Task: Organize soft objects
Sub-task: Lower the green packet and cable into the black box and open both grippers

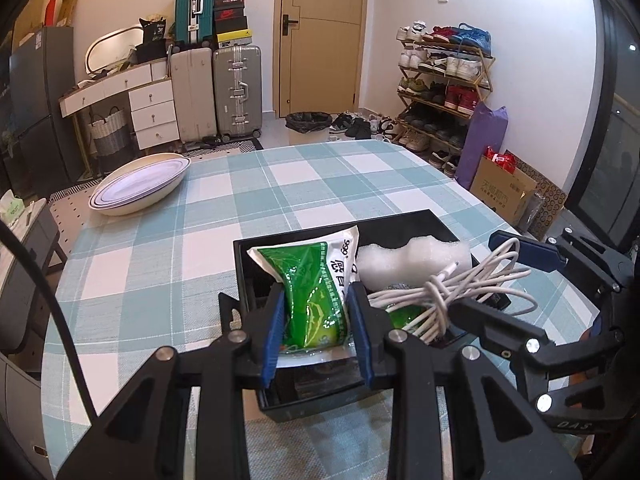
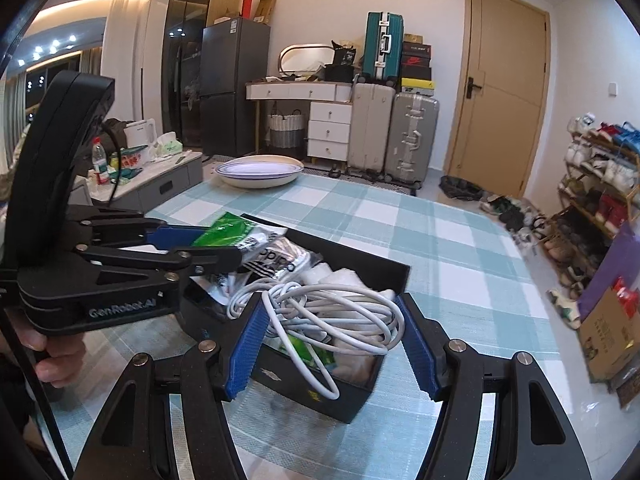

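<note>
- right now the left gripper [image 1: 316, 312] is clamped on a green packet [image 1: 310, 280], its blue pads pressing both sides of the packet over the near end of a black box [image 1: 424, 220].
- the packet stands tilted, its white printed top leaning toward the far side of the box.
- the right gripper [image 2: 332, 332] stands partway spread around a coil of white cable [image 2: 332, 308]; whether its blue pads actually press the coil, i cannot tell.
- the cable bundle hangs over the box, one loop drooping against the box's near wall.
- inside the box lies white foam [image 1: 416, 260] beside the packet, and a bag with black lettering [image 2: 276, 258].
- the box sits on a teal and white checked tablecloth [image 1: 240, 192].
- a stack of white oval plates [image 1: 140, 184] rests at the table's far left corner, well apart from the box.
- a person's fingers [image 2: 56, 364] wrap the left gripper's handle.
</note>
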`<move>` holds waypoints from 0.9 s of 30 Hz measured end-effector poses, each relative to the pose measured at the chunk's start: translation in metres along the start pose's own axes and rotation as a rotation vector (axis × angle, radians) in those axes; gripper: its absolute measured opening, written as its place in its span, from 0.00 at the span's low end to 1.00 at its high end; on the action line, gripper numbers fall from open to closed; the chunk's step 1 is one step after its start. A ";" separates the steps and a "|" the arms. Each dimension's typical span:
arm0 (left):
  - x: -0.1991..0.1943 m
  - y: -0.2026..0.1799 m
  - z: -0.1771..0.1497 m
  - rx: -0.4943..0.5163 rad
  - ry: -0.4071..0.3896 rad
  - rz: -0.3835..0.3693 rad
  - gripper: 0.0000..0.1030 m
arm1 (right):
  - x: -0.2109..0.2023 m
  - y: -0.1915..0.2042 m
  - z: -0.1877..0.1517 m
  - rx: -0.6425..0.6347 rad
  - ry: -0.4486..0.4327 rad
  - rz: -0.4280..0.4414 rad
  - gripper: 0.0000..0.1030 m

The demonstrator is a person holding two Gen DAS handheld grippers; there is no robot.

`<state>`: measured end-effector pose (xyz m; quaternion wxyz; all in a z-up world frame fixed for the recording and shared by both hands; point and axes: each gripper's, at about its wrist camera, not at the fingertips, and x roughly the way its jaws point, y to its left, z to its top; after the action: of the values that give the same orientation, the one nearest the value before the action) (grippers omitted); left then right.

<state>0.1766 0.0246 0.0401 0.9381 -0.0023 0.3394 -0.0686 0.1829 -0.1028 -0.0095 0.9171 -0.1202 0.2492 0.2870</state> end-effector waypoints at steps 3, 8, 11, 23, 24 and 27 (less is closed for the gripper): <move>0.006 0.000 0.001 0.006 0.004 0.006 0.29 | 0.007 0.002 0.002 -0.018 0.010 -0.001 0.64; 0.013 0.001 0.000 0.008 0.014 0.020 0.29 | 0.019 0.001 0.001 -0.027 0.034 0.024 0.64; 0.016 0.001 -0.002 0.016 0.021 0.028 0.29 | 0.025 -0.003 -0.001 -0.027 0.056 0.047 0.64; -0.014 0.001 -0.012 0.033 -0.037 0.060 0.61 | -0.013 -0.025 -0.010 0.019 -0.056 -0.004 0.99; -0.018 0.002 -0.014 0.030 -0.045 0.061 0.63 | -0.016 -0.027 -0.011 0.032 -0.059 0.002 0.99; -0.033 0.009 -0.022 -0.013 -0.078 0.064 0.89 | -0.021 -0.032 -0.016 0.075 -0.062 0.027 0.99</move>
<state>0.1393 0.0388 0.0438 0.9523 -0.0004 0.3029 -0.0362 0.1802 -0.1444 -0.0094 0.9243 -0.0733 0.2328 0.2936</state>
